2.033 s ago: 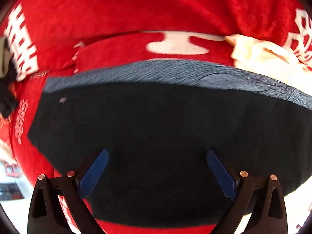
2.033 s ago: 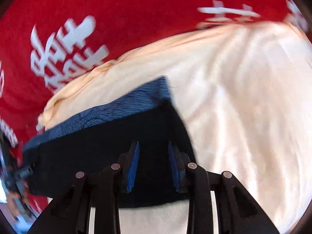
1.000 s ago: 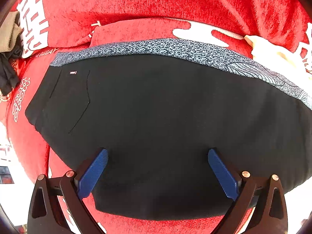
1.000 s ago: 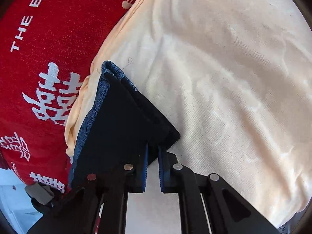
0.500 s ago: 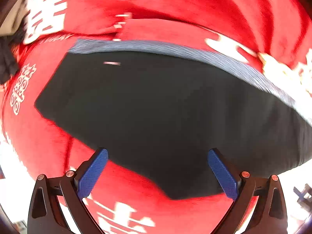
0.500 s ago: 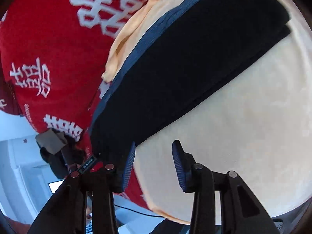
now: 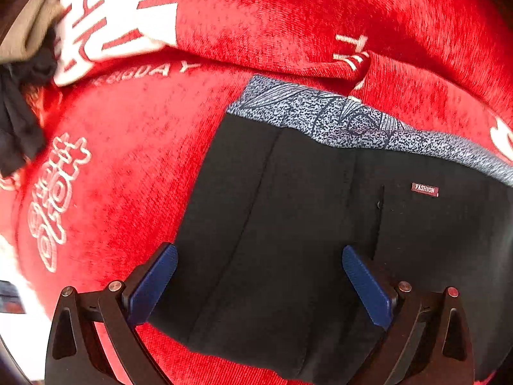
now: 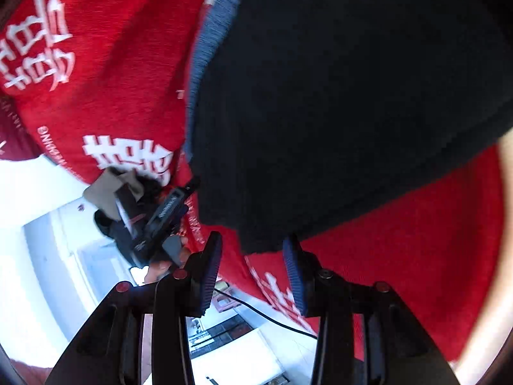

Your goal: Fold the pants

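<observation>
Right now the left tool (image 7: 259, 280) hangs over the pants (image 7: 320, 240), pointing steeply down, its blue pads (image 7: 154, 284) spread wide and gripping nothing. Dark cloth fills the gap between the two pads, but neither pad presses on it. The pants lie flat and folded on a red blanket (image 7: 128, 166), their near edge just under the tool. A seam runs up the black cloth from the tool's left pad. Farther up sits a small red label (image 7: 424, 189) reading FASHION, beside a pocket line. Beyond that, the blue-grey patterned waistband (image 7: 336, 118) runs along the far edge of the pants. Past the waistband the blanket rises in a fold, with white characters printed across it. At far left a beige and black bundle (image 7: 22, 73) sits at the blanket's edge; what it is I cannot tell.

Over on the right wrist view, the right tool (image 8: 251, 274) stands partly open, jaws parted and empty. A corner of the pants (image 8: 336, 96) reaches down just to the tips, not pinched. The black cloth spreads up and away, with the blue-grey band (image 8: 208, 48) along its left side. To the left, the other tool (image 8: 160, 221) shows in a hand, blurred.
</observation>
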`<state>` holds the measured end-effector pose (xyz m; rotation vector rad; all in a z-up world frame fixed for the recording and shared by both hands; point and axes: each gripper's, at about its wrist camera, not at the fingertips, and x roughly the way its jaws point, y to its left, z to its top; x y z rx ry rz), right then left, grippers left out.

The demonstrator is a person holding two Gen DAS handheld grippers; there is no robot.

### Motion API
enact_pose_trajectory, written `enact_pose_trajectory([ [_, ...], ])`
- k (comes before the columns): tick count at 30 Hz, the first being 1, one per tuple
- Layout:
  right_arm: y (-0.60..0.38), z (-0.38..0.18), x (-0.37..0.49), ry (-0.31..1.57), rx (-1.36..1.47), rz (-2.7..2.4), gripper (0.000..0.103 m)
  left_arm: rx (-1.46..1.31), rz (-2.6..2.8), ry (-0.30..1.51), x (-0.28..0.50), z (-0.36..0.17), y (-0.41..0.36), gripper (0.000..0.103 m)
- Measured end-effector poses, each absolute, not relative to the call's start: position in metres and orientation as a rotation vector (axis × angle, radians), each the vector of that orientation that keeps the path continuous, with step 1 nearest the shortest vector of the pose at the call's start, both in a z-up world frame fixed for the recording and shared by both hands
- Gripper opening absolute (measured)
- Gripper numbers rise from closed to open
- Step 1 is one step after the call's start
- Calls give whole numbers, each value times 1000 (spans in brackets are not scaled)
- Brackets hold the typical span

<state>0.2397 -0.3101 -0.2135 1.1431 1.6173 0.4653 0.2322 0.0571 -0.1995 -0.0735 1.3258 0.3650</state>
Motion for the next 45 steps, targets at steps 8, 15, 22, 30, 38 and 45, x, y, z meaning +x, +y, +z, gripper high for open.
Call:
enact_pose_trajectory([
  [8, -300, -217, 245, 1599, 1168, 416, 43, -50, 322, 1307, 231, -199, 57, 103],
  [15, -287, -180, 262, 1543, 903, 365, 10, -28, 312, 1281, 225, -197, 57, 103],
  [22, -293, -191, 243, 1584, 876, 315, 10, 35, 322, 1320, 211, -163, 37, 103],
  [30, -327, -113, 282, 1468, 323, 319, 31, -25, 66, 1236, 221, -127, -75, 103],
  [38, -324, -141, 286, 1394, 7, 268, 30, 57, 15, 1263, 196, -170, -133, 103],
  [45, -335, -112, 297, 1409, 131, 274, 30, 48, 11, 1231, 241, -129, -116, 103],
])
